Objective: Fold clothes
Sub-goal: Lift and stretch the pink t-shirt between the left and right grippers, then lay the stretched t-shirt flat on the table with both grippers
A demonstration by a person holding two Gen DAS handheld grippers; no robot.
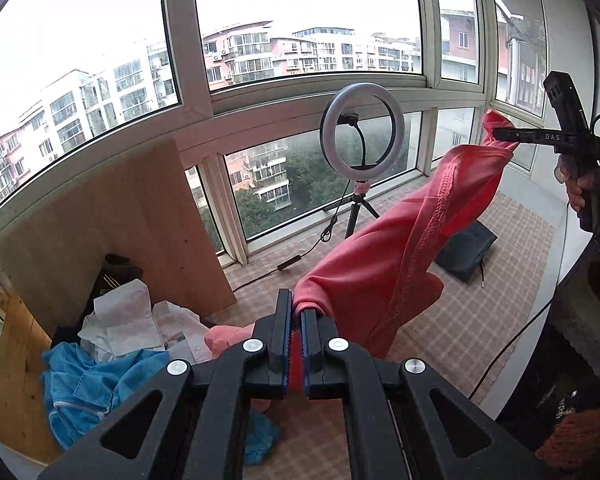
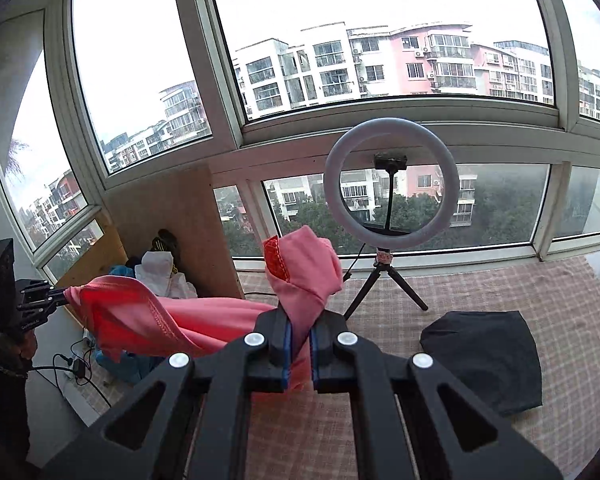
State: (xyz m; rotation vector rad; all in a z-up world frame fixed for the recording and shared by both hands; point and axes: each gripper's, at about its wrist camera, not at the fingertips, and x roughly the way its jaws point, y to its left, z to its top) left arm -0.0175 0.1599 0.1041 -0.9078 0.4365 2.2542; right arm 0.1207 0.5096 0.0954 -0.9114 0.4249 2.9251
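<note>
A pink garment (image 1: 384,264) hangs stretched in the air between both grippers, above the checked mat. My left gripper (image 1: 297,312) is shut on one end of it. My right gripper (image 2: 300,320) is shut on the other end, and a bunched corner of the pink garment (image 2: 304,268) sticks up past its fingers. The right gripper also shows at the upper right of the left wrist view (image 1: 500,134), and the left gripper at the left edge of the right wrist view (image 2: 62,298). Both are held well above the floor.
A ring light on a tripod (image 2: 390,188) stands by the windows. A folded black garment (image 2: 484,356) lies on the checked mat (image 2: 520,292). A pile with blue clothes (image 1: 88,388) and white clothes (image 1: 128,320) lies beside a wooden board (image 1: 112,216). Cables run on the floor.
</note>
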